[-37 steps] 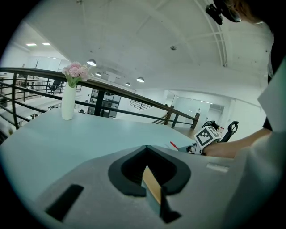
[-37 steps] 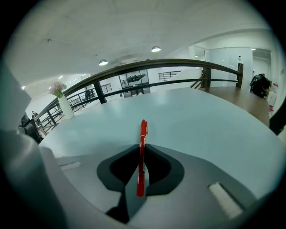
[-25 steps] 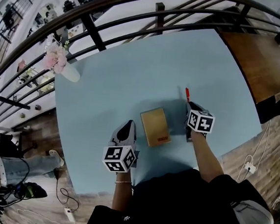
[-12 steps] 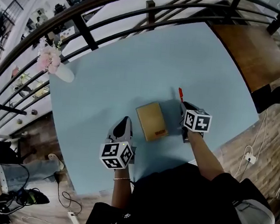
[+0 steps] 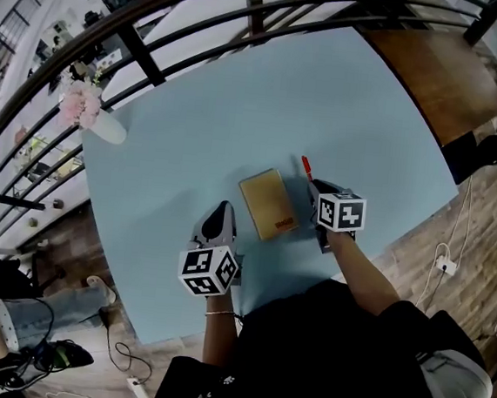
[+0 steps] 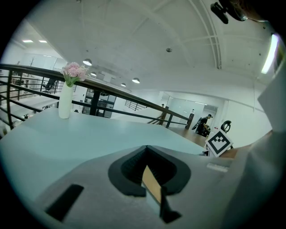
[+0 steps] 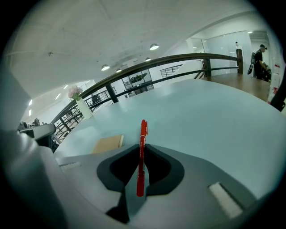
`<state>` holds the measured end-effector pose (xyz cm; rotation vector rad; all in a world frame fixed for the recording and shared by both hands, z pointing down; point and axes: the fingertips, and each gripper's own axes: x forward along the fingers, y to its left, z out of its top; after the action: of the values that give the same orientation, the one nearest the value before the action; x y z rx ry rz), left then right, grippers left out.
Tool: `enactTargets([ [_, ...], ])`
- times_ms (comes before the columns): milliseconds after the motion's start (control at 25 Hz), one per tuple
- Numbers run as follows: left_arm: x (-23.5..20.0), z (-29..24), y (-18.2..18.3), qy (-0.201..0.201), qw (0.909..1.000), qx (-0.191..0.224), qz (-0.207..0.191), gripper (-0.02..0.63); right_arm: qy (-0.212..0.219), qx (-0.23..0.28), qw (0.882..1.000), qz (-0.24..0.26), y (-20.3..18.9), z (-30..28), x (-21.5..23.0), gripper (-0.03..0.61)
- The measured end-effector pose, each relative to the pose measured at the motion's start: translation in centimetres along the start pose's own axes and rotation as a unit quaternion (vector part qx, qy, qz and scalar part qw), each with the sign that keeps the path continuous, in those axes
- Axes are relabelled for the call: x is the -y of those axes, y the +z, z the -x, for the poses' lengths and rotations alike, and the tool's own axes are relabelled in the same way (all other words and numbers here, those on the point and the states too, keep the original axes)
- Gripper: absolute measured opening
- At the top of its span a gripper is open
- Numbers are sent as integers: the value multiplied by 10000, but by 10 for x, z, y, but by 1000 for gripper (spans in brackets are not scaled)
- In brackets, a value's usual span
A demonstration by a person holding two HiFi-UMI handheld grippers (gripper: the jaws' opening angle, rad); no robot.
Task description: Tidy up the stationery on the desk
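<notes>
Smooth pale-blue desk; right fingers clamped on slim red pen, left fingers together.

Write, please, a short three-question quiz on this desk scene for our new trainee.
1. True or false: the right gripper is shut on the red pen.
2. What stands at the table's far left corner? A) a mug B) a vase of pink flowers C) a desk lamp
3. Short answer: what does the left gripper hold?
Key: 1 true; 2 B; 3 nothing, its jaws are shut and empty.
</notes>
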<state>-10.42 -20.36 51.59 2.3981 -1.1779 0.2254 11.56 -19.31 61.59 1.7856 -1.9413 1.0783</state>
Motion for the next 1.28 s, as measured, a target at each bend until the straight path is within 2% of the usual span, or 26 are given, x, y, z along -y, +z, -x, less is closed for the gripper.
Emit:
enactTargets([
  [280, -8, 14, -2, -3, 10000, 19, 39, -3, 144, -171, 9997, 122, -15, -5, -30, 52],
  [760, -23, 25, -3, 159, 9998, 64, 142, -3, 235, -557, 9977, 312, -33, -15, -47, 52],
  [1280, -17, 22, -3, 187, 9997, 75, 146, -3, 478, -665, 9963, 243, -41, -18, -50, 54],
])
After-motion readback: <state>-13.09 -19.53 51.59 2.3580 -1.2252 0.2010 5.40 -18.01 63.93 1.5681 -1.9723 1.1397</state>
